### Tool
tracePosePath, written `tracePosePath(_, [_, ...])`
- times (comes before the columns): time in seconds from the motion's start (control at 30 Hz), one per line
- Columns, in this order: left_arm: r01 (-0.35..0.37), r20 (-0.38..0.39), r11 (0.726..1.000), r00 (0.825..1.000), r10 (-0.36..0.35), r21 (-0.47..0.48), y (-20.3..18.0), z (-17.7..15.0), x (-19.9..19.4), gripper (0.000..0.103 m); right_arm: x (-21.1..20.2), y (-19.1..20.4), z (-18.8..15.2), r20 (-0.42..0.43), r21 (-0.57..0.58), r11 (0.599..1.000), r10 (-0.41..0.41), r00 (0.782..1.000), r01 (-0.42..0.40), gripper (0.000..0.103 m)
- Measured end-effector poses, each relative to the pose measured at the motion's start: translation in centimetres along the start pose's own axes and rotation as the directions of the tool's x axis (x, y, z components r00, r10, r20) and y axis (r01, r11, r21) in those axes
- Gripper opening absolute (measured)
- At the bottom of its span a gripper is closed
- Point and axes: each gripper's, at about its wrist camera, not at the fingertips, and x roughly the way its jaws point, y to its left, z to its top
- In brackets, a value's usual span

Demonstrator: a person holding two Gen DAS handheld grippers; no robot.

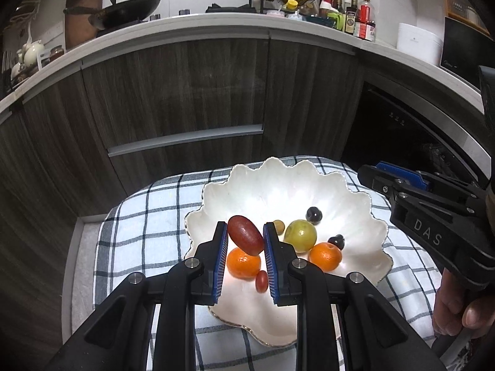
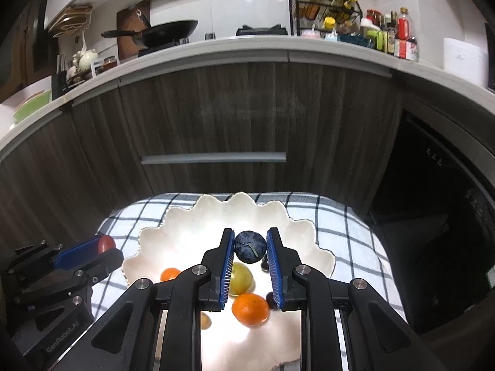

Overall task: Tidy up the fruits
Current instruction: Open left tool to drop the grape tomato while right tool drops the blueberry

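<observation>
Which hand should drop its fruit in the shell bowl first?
Probably the right. Its gripper holds the dark plum well over the white bowl; the left gripper, holding the red fruit, sits nearer the bowl's rim.

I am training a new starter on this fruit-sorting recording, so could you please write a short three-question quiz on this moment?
1. True or false: the left tool is shut on an oblong dark-red fruit.
2. What does the right tool hold? A) a round orange citrus fruit B) a round dark-blue plum C) nothing
3. Which dish lies on the blue-and-white checked cloth?

Key
1. True; the pads press on both its sides.
2. B; the round dark-blue plum sits between the pads.
3. The white scalloped shell-shaped dish, which holds two round orange citrus fruits, a round yellow-green fruit and smaller fruits.
</observation>
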Motion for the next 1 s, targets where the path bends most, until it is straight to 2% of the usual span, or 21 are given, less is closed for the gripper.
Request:
tracePosePath(0.3, [-0.020, -0.045, 1.000, 0.999, 0.020, -0.003, 0.2, -0.9, 2.4, 0.024, 2.8, -0.3, -0.3, -0.049, -0.022, 1.000, 0.008, 0.999, -0.009, 0.023])
tracePosePath(0.6, [-0.036, -0.062, 0.999, 0.997, 0.036, -0.008, 0.6, -1.1, 2.5, 0.025, 3.3, 0.8, -0.5, -0.061, -0.099, 0.994, 0.033, 0.998, -0.039, 0.023])
tracePosePath(0.63, [-0.046, -0.060, 0.999, 0.997, 0.045, -0.008, 0.6, -1.2, 2.4, 0.027, 3.3, 1.0, -0.5, -0.063, -0.103, 0.994, 0.033, 0.997, -0.040, 0.023])
tracePosePath(0.73, [-0.074, -0.036, 0.997, 0.997, 0.074, -0.004, 0.7, -1.2, 1.7, 0.048, 3.2, 1.2, -0.5, -0.069, -0.116, 0.992, 0.034, 0.997, -0.042, 0.024])
tracePosePath(0.77, [-0.076, -0.026, 0.997, 0.997, 0.075, -0.006, 0.7, -1.2, 1.3, 0.051, 3.2, 1.2, -0.6, -0.073, -0.118, 0.992, 0.036, 0.997, -0.044, 0.025])
tracePosePath(0.8, [-0.075, -0.024, 0.997, 0.997, 0.075, -0.005, 0.7, -1.2, 1.2, 0.052, 3.1, 1.2, -0.6, -0.078, -0.119, 0.992, 0.038, 0.996, -0.047, 0.033])
tracePosePath(0.83, [-0.077, -0.024, 0.997, 0.997, 0.077, -0.003, 0.6, -1.2, 1.1, 0.055, 3.1, 1.1, -0.6, -0.085, -0.116, 0.992, 0.041, 0.996, -0.051, 0.048])
tracePosePath(0.93, [-0.086, -0.019, 0.996, 0.996, 0.086, -0.002, 0.5, -1.2, 0.7, 0.060, 2.4, 1.0, -0.6, -0.058, -0.118, 0.992, 0.036, 0.998, -0.043, 0.075])
tracePosePath(1.0, [-0.089, -0.017, 0.996, 0.996, 0.089, -0.009, 0.5, -1.1, 0.4, 0.065, 1.9, 0.9, -0.5, -0.041, -0.112, 0.993, 0.042, 0.998, -0.046, 0.081])
